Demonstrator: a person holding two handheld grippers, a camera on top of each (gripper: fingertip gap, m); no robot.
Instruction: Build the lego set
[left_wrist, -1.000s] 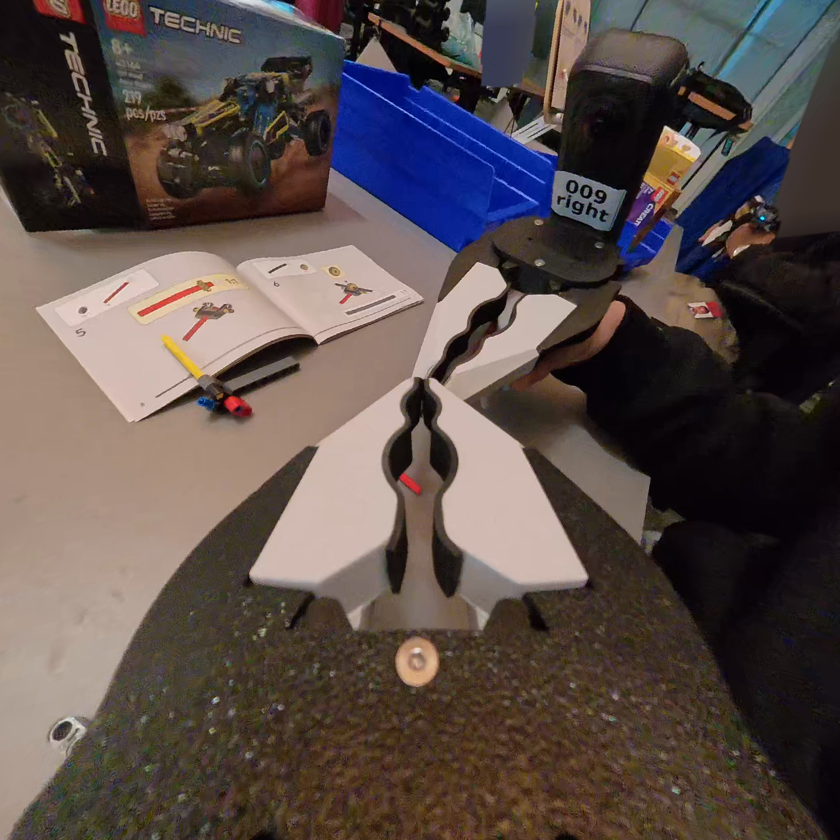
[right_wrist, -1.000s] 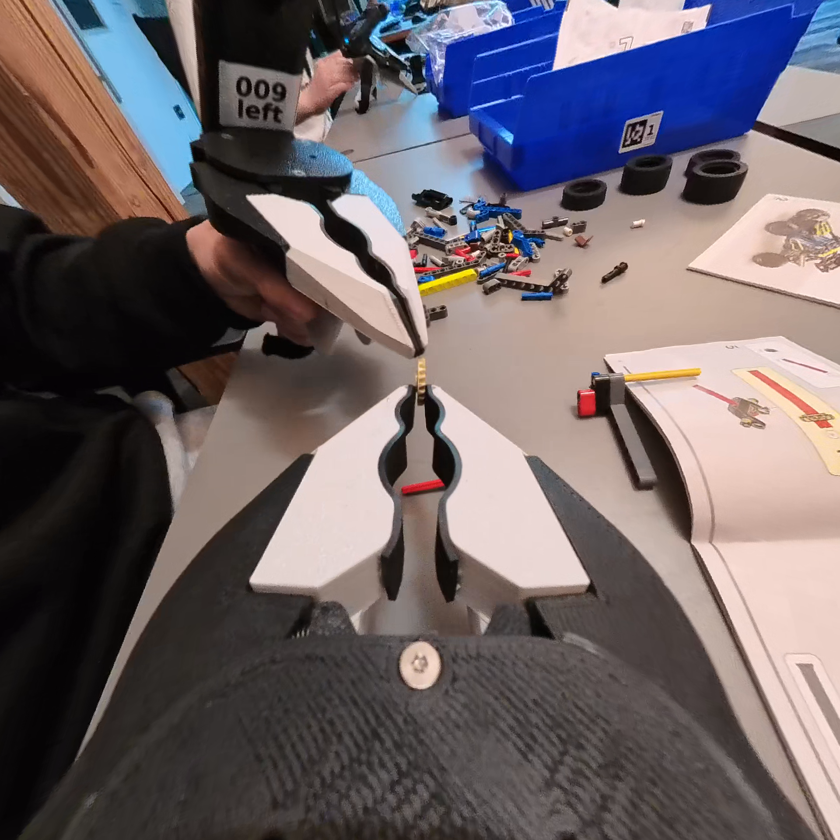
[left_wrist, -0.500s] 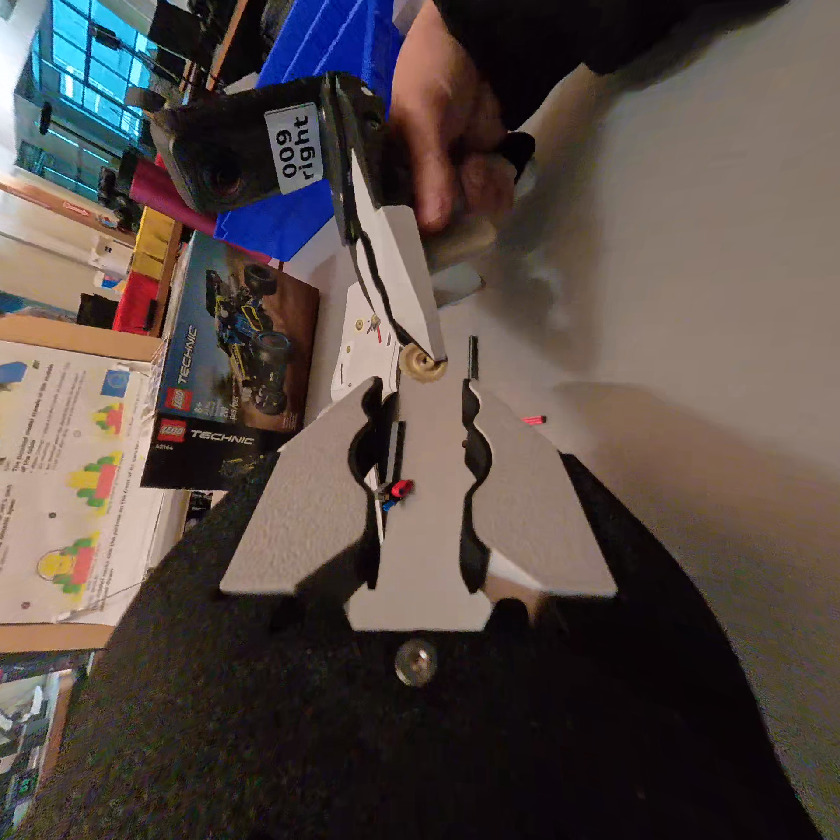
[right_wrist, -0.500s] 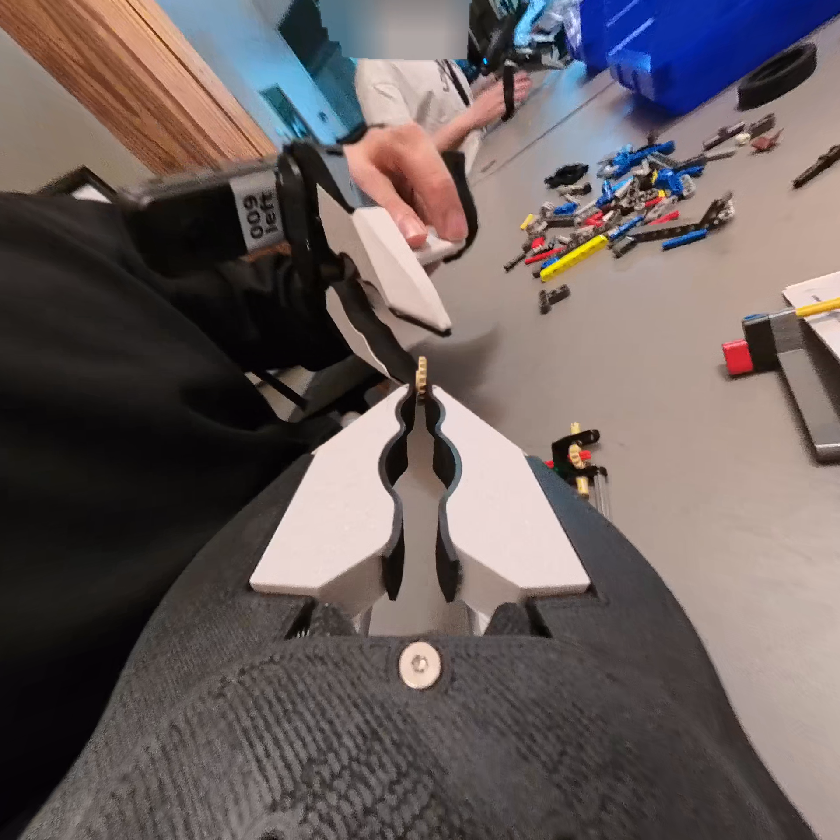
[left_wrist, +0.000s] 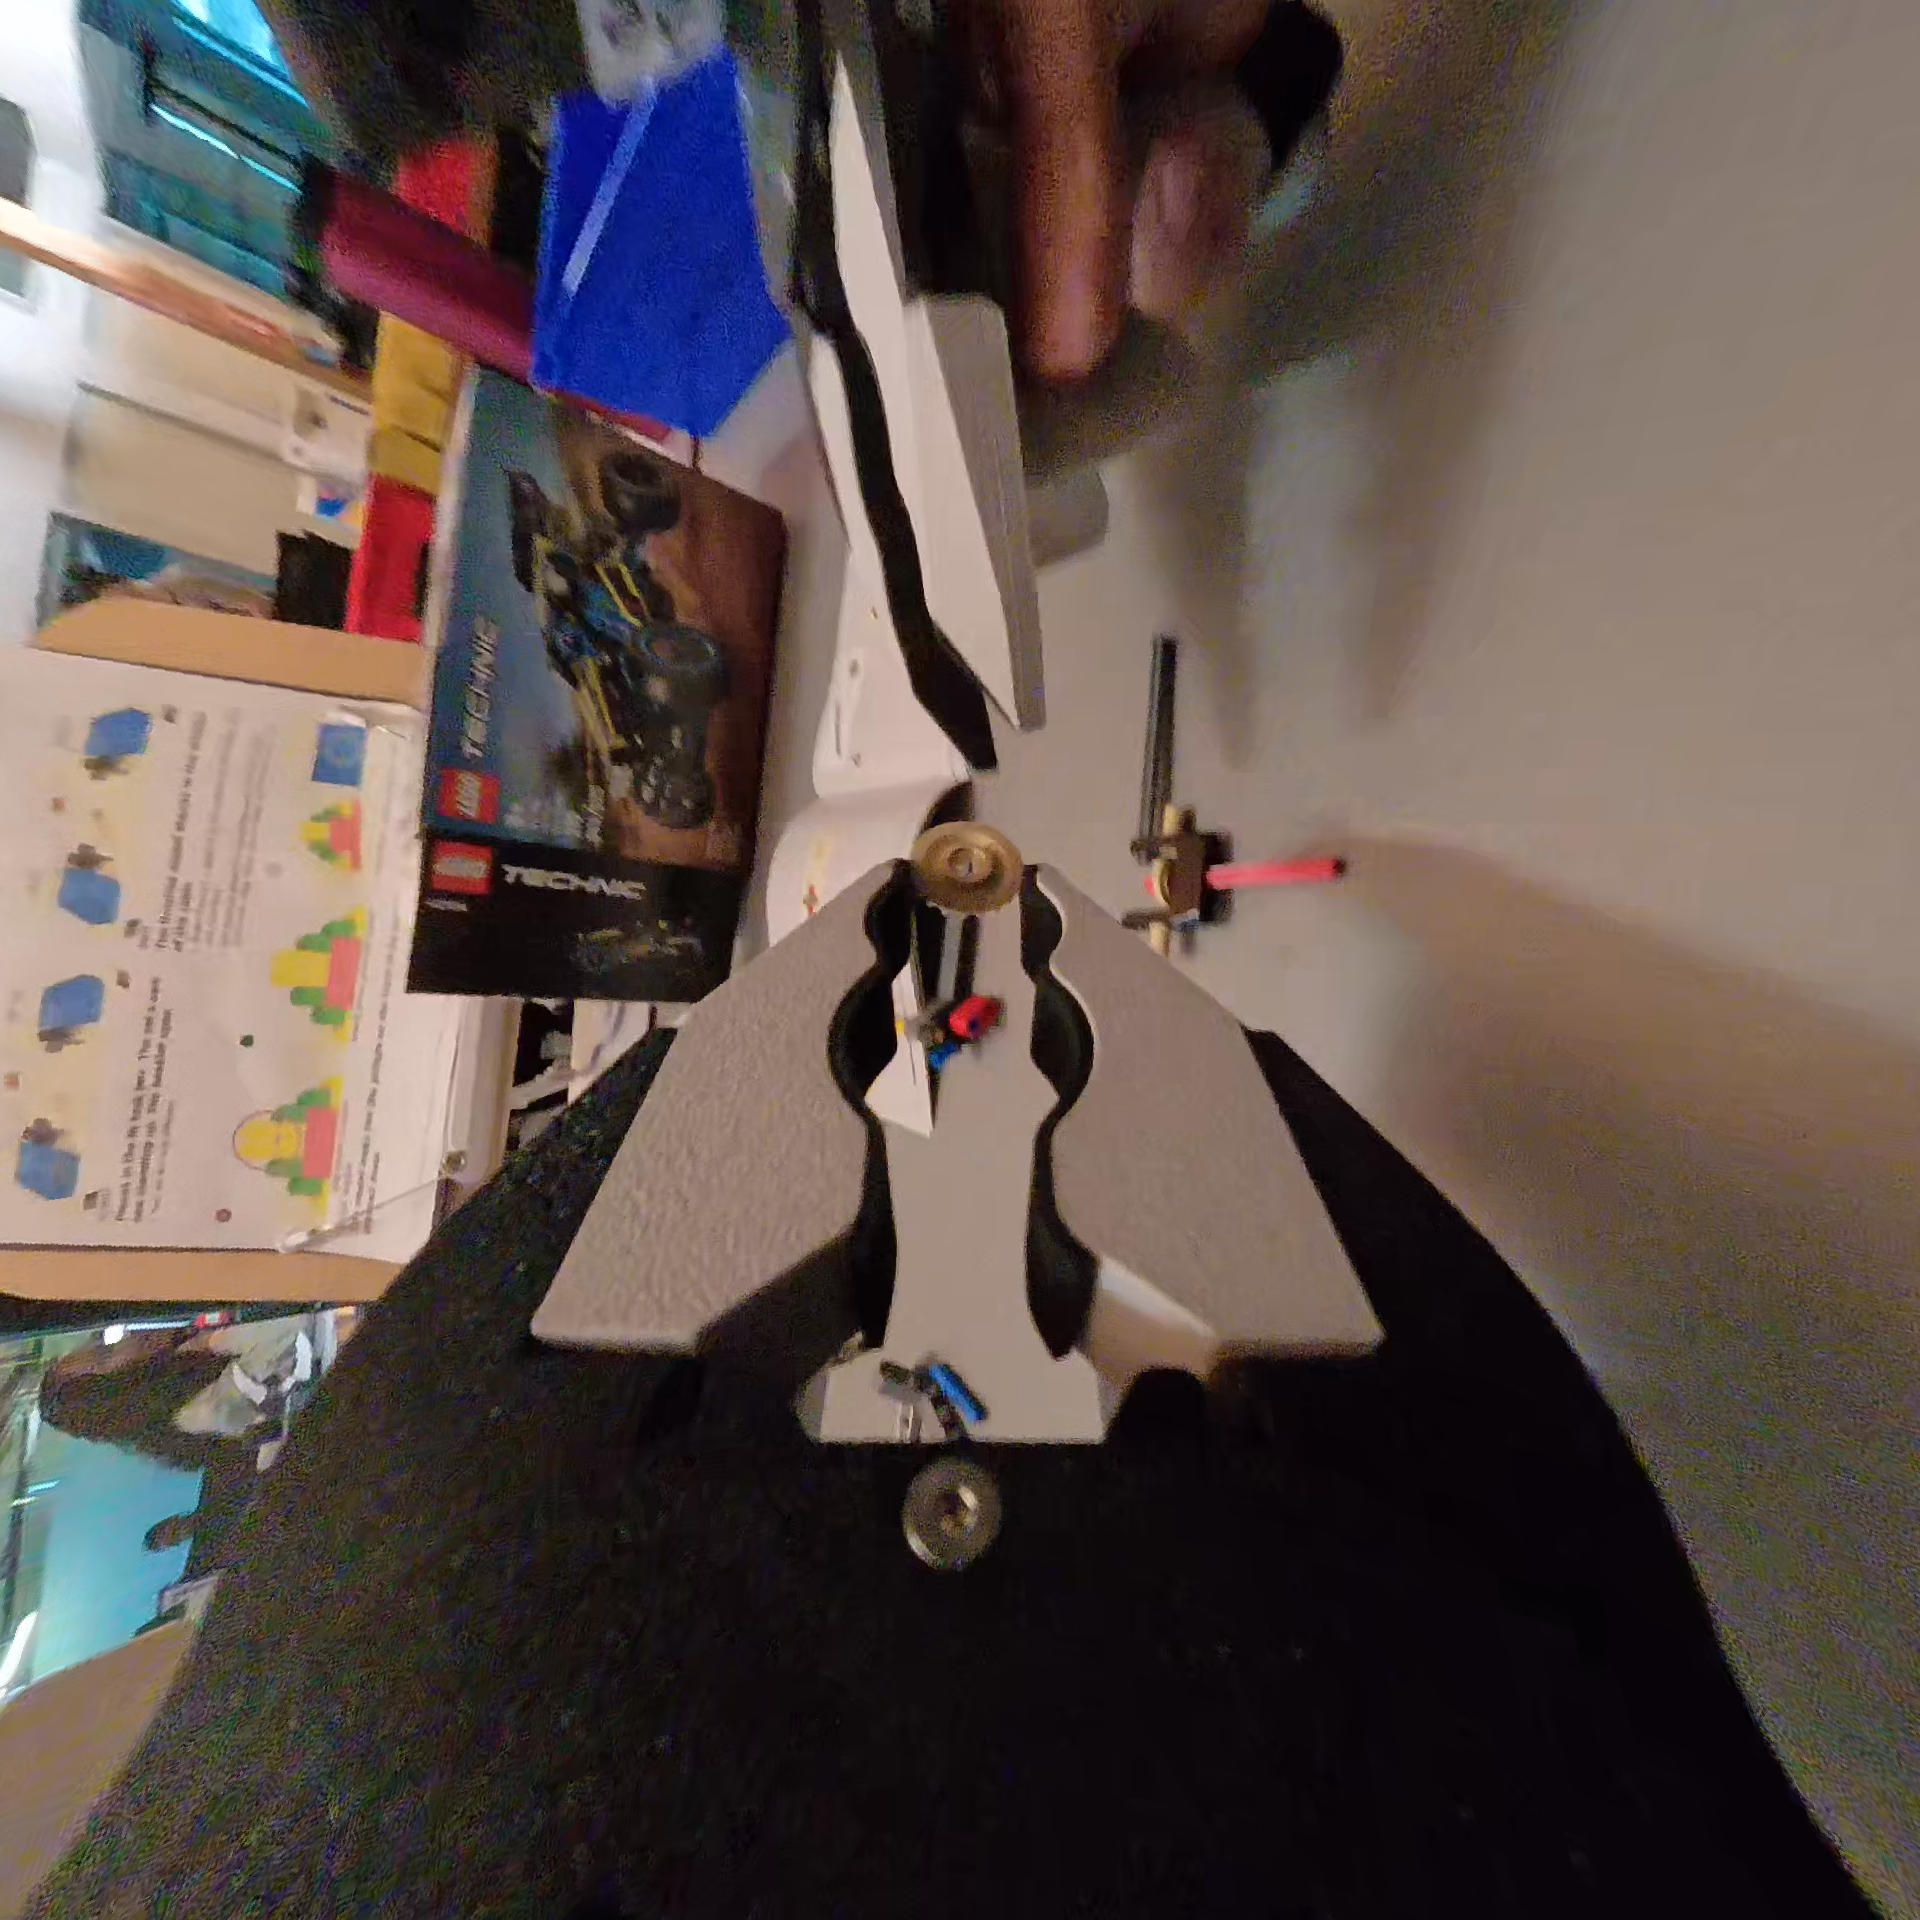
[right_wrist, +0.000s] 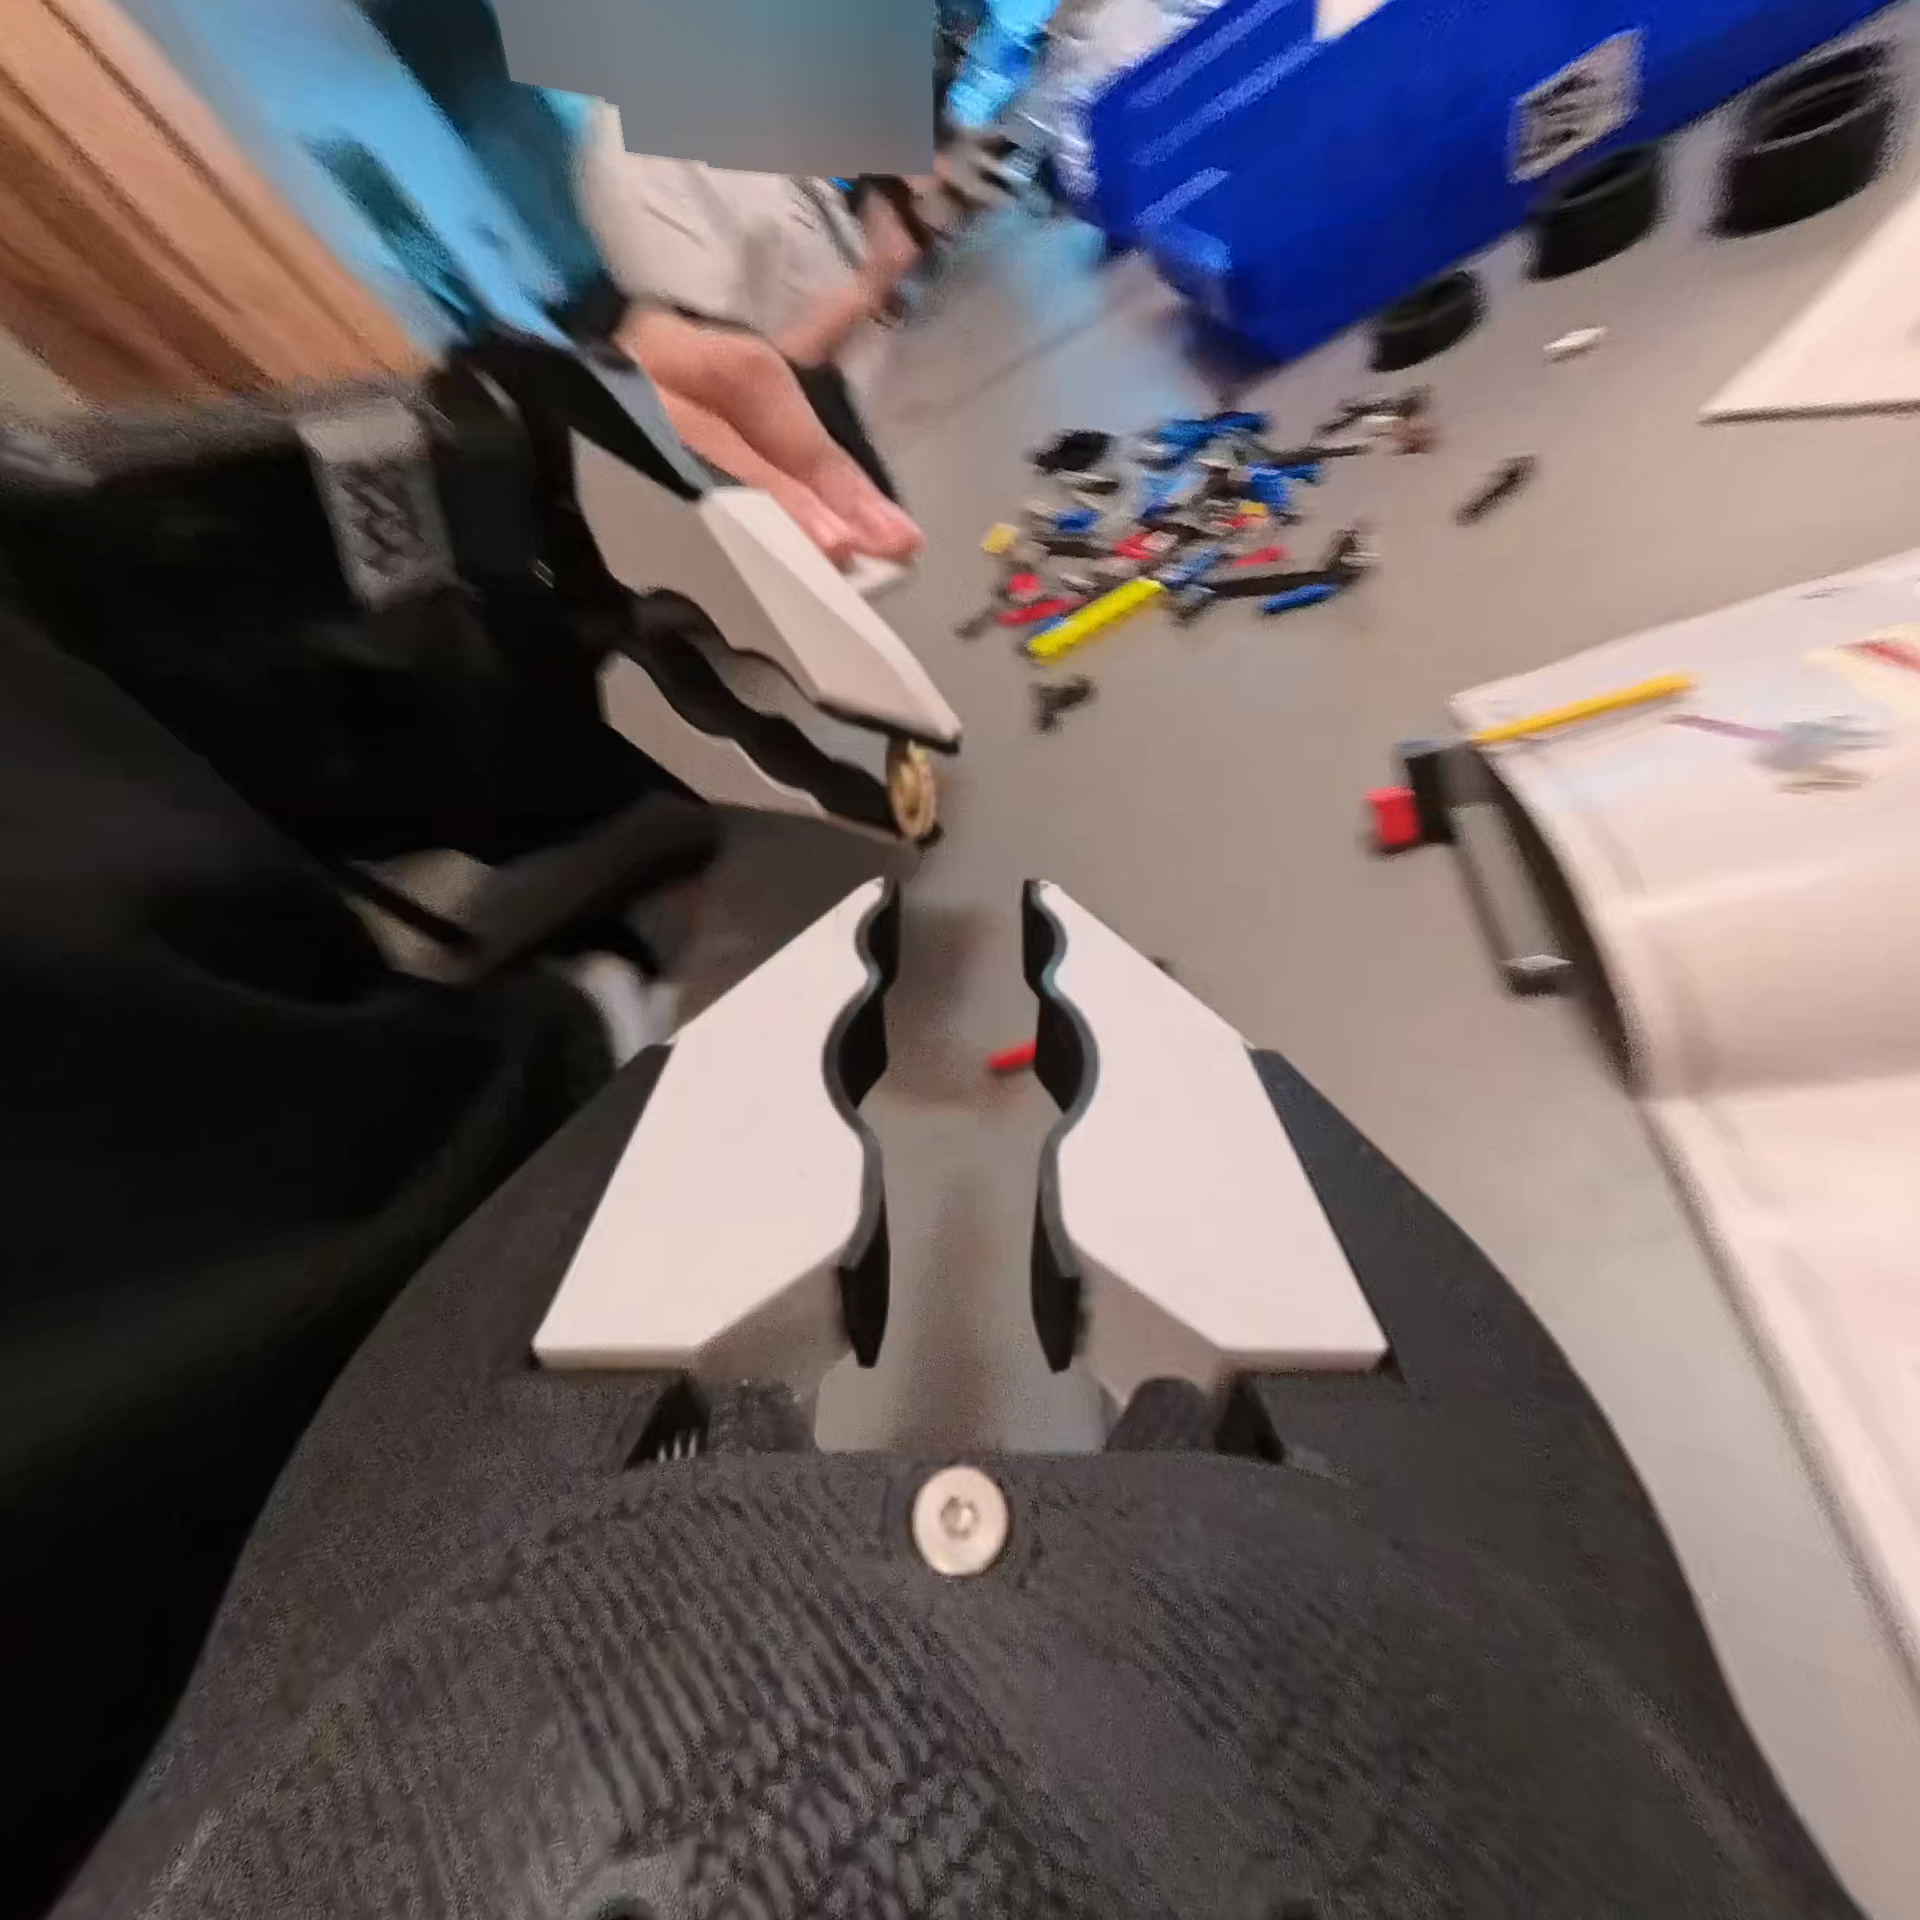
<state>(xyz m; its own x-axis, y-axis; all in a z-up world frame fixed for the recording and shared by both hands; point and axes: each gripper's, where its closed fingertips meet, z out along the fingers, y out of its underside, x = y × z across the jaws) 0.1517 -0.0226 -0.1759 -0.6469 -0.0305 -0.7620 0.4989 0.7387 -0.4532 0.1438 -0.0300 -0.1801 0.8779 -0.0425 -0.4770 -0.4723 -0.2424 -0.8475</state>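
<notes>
My left gripper (left_wrist: 966, 883) is shut on a small tan gear (left_wrist: 966, 871), held flat between its fingertips above the grey table. It also shows in the right wrist view (right_wrist: 920, 792), tilted, with the gear (right_wrist: 912, 795) at its tips. My right gripper (right_wrist: 958, 899) is open and empty, its tips just below the gear. In the left wrist view the right gripper (left_wrist: 987, 743) hangs just above the gear. A small assembly with a red axle (left_wrist: 1184, 883) lies on the table to the right. A grey beam with a red piece and a yellow axle (right_wrist: 1455, 821) lies by the open booklet (right_wrist: 1714, 831).
A pile of loose pieces (right_wrist: 1174, 540) lies mid-table, with black tyres (right_wrist: 1600, 208) and a blue bin (right_wrist: 1403, 156) behind. The set's box (left_wrist: 603, 707) stands beyond the booklet. A person's hand (right_wrist: 790, 436) and sleeve are at the left. A loose red pin (right_wrist: 1013, 1058) lies below my right fingers.
The tan gear has passed from my right gripper to my left. The left gripper rolled sideways, opened around the gear and shut on it. The right gripper opened and drew back slightly.
</notes>
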